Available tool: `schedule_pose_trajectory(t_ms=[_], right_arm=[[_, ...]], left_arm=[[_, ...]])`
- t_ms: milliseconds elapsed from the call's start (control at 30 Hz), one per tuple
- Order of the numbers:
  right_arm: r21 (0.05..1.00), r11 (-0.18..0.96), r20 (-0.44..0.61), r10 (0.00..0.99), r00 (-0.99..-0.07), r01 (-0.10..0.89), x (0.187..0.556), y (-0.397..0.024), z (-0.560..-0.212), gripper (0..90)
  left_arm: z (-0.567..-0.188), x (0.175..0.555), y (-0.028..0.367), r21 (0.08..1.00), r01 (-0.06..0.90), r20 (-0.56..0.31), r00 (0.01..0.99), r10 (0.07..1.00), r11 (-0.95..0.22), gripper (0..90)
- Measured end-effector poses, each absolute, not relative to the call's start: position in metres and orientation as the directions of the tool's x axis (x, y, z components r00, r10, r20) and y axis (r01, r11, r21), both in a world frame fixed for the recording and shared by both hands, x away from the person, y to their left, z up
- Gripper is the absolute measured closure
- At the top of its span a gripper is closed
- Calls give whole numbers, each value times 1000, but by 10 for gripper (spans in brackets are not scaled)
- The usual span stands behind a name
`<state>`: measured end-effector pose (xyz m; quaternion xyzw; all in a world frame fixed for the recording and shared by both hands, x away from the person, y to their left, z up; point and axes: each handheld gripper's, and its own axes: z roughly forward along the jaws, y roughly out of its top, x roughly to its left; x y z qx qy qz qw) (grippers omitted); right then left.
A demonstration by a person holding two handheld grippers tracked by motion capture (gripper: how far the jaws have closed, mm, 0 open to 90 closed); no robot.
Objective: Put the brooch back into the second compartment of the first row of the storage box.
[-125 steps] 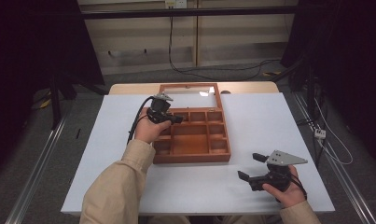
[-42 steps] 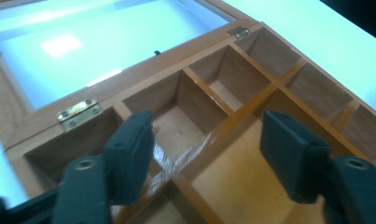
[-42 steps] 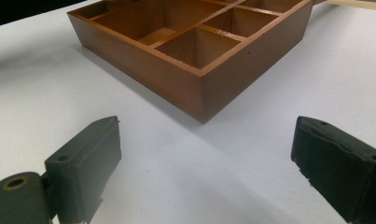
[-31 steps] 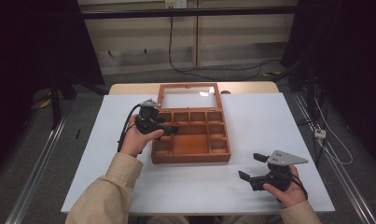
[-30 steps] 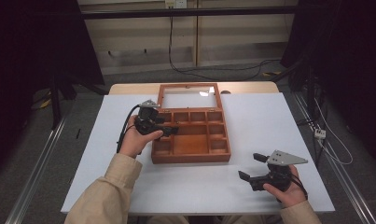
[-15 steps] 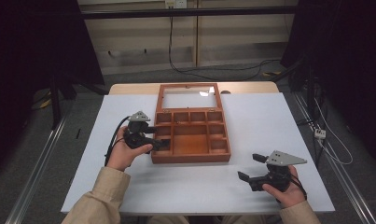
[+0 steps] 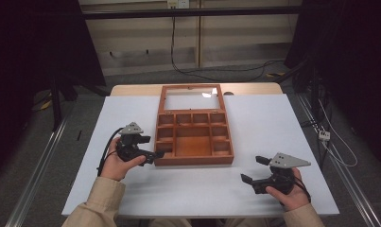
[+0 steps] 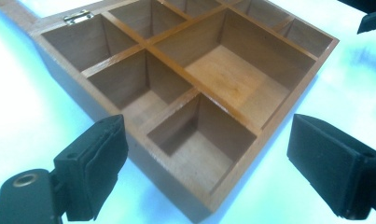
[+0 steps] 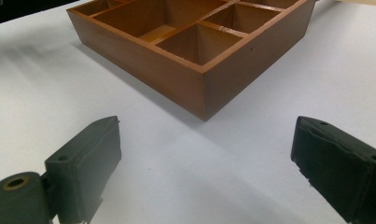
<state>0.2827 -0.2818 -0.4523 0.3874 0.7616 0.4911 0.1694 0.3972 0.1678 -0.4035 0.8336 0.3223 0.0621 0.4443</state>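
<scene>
A brown wooden box (image 7: 194,141) with several empty compartments sits mid-table, its glass-paned lid (image 7: 192,98) laid back flat behind it. My left gripper (image 7: 150,147) hovers at the box's front left corner and points right. Its jaws have just been opening; in the left gripper view (image 8: 204,179) they stand wide, and the box corner (image 8: 209,154) lies ahead between them, untouched. My right gripper (image 7: 252,169) rests open near the table's front right, apart from the box. The right gripper view (image 9: 204,172) shows bare table between the jaws and the box corner (image 9: 202,84) farther off.
The white table (image 7: 273,123) has bare room on both sides of the box and along the front. Cables (image 7: 339,146) hang off the right edge. A dark stand (image 7: 56,94) and a floor rail (image 7: 37,175) lie to the left.
My left hand has drawn back from over the box's left compartments, moving left and toward the person to the front left corner. The right hand has stayed put.
</scene>
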Motion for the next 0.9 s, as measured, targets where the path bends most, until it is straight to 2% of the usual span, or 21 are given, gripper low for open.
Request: schedule_pose_trajectory(t_ms=[900], right_arm=[[879,219,123,754,-645,423,282,-280,-453,84]], left_arm=[[-427,365,199,794,465,-176,792,585,-391,76]])
